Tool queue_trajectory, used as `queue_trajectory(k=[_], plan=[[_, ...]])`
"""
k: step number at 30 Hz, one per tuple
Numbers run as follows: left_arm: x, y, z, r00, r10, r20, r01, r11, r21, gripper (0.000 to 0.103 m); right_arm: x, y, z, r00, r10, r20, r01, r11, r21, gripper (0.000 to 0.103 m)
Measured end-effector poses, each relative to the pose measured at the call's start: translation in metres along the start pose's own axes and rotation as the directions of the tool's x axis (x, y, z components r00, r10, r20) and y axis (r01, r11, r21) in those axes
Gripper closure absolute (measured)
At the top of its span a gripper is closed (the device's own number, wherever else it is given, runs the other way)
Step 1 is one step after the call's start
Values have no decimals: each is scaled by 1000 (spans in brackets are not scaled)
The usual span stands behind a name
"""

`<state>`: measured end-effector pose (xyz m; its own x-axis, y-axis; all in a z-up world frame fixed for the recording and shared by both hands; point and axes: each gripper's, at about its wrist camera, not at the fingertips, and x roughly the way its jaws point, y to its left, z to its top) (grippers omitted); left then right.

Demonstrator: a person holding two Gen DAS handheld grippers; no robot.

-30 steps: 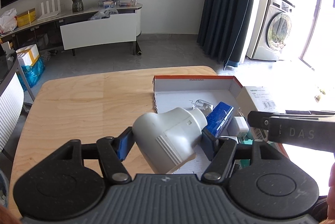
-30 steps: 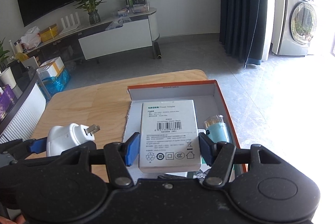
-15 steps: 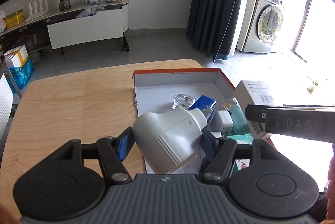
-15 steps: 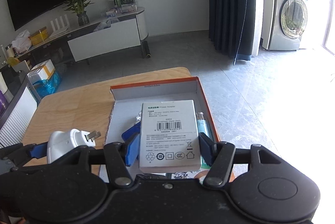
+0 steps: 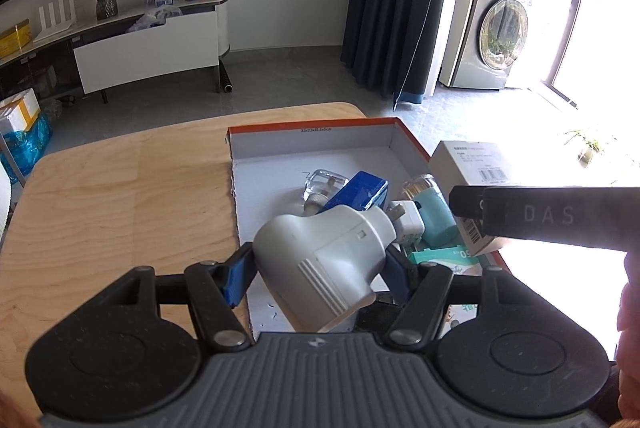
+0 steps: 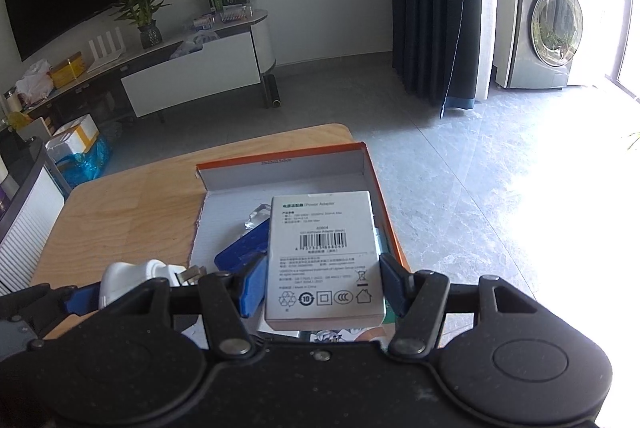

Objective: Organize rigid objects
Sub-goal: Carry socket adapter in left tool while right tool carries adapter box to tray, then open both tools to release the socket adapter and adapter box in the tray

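Two items carried over the orange tray (image 5: 412, 142), ready to be set down.
Left hand-held gripper (image 5: 316, 270) clamps the white plug adapter (image 5: 324, 260); right hand-held gripper (image 6: 320, 282) clamps the power adapter box (image 6: 324, 252). Next, lower each into free tray floor and release.

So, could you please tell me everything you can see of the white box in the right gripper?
The white box is a flat cardboard carton, closed, printed "Power Adapter" with small text, a barcode and a row of recycling and compliance symbols. The right gripper clamps its near end, blue pads on both sides. It is held face up, about level, over the right side of the orange-rimmed tray, hiding items beneath. Nothing else visibly touches it.
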<state>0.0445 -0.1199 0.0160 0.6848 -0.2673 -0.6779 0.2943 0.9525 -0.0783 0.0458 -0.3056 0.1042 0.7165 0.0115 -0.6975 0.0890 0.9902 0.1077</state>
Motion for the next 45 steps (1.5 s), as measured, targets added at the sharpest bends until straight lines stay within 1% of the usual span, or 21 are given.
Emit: queue_trajectory(k=[25, 27, 29, 36, 41, 43, 45], plan=[[14, -14, -3, 999, -20, -27, 20, 1000, 8, 35, 21, -5, 2, 999, 10, -44, -10, 1000, -4, 31], [15, -15, -4, 999, -19, -31, 20, 1000, 7, 35, 23, -6, 3, 999, 32, -36, -32, 999, -1, 30], [17, -15, -5, 999, -21, -36, 21, 1000, 8, 35, 23, -9, 3, 999, 48, -22, -47, 999, 7, 25], [21, -18, -7, 998, -31, -52, 31, 999, 5, 35, 14, -17, 3, 1000, 26, 11, -26, 999, 27, 25], [24, -22, -10, 997, -64, -53, 65, 998, 3, 35, 6, -19, 5, 999, 18, 32, -19, 999, 27, 25], [26, -21, -11, 995, -85, -52, 85, 996, -8, 32, 3, -18, 4, 999, 17, 36, -18, 1000, 26, 25], [25, -21, -12, 995, -85, -53, 85, 996, -9, 29, 1, -17, 3, 999, 21, 40, -22, 999, 23, 25]])
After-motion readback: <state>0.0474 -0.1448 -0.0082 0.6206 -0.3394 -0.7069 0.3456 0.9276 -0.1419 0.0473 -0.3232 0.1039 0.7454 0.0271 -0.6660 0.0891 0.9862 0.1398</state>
